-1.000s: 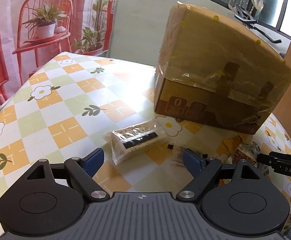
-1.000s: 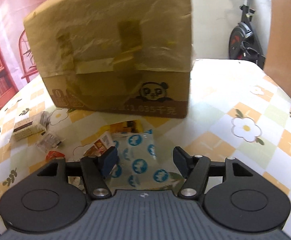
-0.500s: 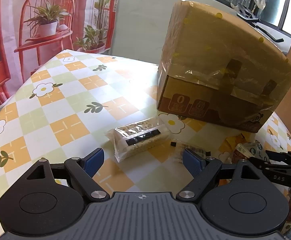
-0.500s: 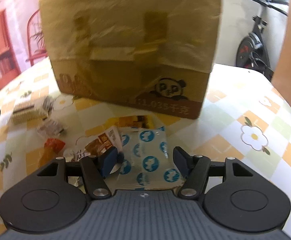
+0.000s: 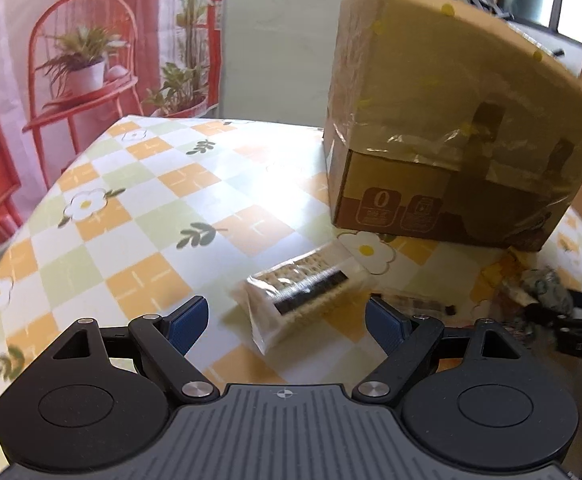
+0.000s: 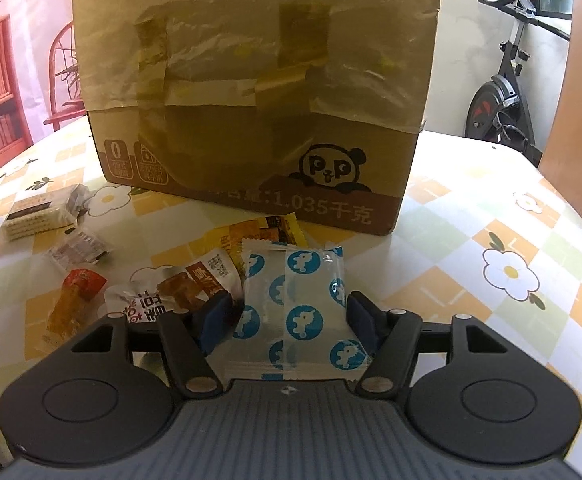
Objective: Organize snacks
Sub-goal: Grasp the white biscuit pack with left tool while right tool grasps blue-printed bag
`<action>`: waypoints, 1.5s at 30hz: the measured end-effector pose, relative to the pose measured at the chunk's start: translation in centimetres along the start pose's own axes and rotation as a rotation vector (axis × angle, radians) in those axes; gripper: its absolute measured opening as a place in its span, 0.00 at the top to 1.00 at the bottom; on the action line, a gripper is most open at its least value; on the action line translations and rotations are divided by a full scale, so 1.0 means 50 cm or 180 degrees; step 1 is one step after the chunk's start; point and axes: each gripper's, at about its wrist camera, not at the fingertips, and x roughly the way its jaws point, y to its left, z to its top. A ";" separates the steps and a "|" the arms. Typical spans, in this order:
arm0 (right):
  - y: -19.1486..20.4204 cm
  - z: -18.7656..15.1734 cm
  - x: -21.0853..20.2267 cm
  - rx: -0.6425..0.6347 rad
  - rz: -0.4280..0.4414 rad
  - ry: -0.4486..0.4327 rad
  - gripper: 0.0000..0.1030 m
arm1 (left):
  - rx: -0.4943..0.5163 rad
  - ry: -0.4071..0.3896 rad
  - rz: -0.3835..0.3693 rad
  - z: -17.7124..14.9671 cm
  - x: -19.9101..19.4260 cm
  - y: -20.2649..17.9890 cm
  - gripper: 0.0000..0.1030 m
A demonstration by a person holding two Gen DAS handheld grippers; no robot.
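1. Right gripper point(image 6: 289, 316) sits low over the worktop point(image 6: 471, 216) with its jaws half spread, one on each side of the white packet with blue dots point(image 6: 297, 304); I cannot tell whether the pads actually press on it
2. That blue-dotted packet lies flat in front of the cardboard box point(image 6: 259, 92), with a yellow wrapper point(image 6: 267, 230) between it and the box
3. Just left of the right gripper I see a white and brown snack pouch point(image 6: 183, 284), and beside that an orange and red packet point(image 6: 73, 300)
4. Further left lie a small clear packet point(image 6: 81, 249) and a cracker pack point(image 6: 41, 212), the cracker pack nearest the box's left corner
5. Left gripper point(image 5: 287, 320) has its jaws wide apart and holds nothing; the cracker pack point(image 5: 305, 292) lies on the worktop point(image 5: 131, 216) ahead of it, between the line of the two blue pads point(image 5: 187, 322) but clear of both
6. In the left wrist view, the box point(image 5: 451, 132) stands behind the cracker pack, and the right gripper's black tip point(image 5: 571, 316) shows at the far right edge among the other snacks
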 end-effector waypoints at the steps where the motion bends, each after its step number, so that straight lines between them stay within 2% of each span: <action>1: 0.000 -0.001 0.000 -0.0004 -0.0004 -0.0008 0.36 | 0.0037 -0.0011 -0.0012 0.007 0.007 0.001 0.15; 7: 0.003 -0.006 -0.004 -0.0003 -0.0038 -0.0046 0.36 | 0.0179 -0.0070 -0.0271 0.048 0.061 0.008 0.15; 11: 0.002 -0.006 -0.004 0.0001 -0.0034 -0.0049 0.36 | 0.0165 0.0034 -0.0429 0.060 0.108 0.009 0.15; 17: 0.002 -0.007 -0.003 0.0002 -0.0031 -0.0049 0.36 | 0.0118 0.0192 -0.0505 0.041 0.138 -0.001 0.15; 20: 0.002 -0.007 -0.003 0.0000 -0.0033 -0.0051 0.36 | 0.0139 0.0147 -0.0462 0.025 0.129 -0.009 0.16; 24: 0.003 -0.007 -0.003 0.0001 -0.0032 -0.0050 0.36 | 0.0162 0.0135 -0.0325 0.004 0.109 -0.020 0.23; 29: 0.003 -0.007 -0.003 0.0002 -0.0032 -0.0052 0.36 | 0.0108 0.0178 -0.0399 -0.025 0.072 -0.036 0.23; 34: 0.002 -0.007 -0.003 0.0001 -0.0031 -0.0052 0.36 | 0.0199 0.0210 -0.0510 -0.040 0.056 -0.054 0.23; 37: 0.002 -0.007 -0.003 0.0002 -0.0030 -0.0052 0.36 | 0.0223 0.0244 -0.0418 -0.036 0.069 -0.056 0.24; 41: 0.002 -0.008 -0.003 0.0004 -0.0026 -0.0051 0.36 | 0.0222 0.0172 -0.0350 -0.027 0.077 -0.056 0.31; 45: 0.001 -0.007 -0.002 0.0005 -0.0023 -0.0051 0.36 | 0.0352 0.0056 -0.0245 -0.031 0.085 -0.058 0.35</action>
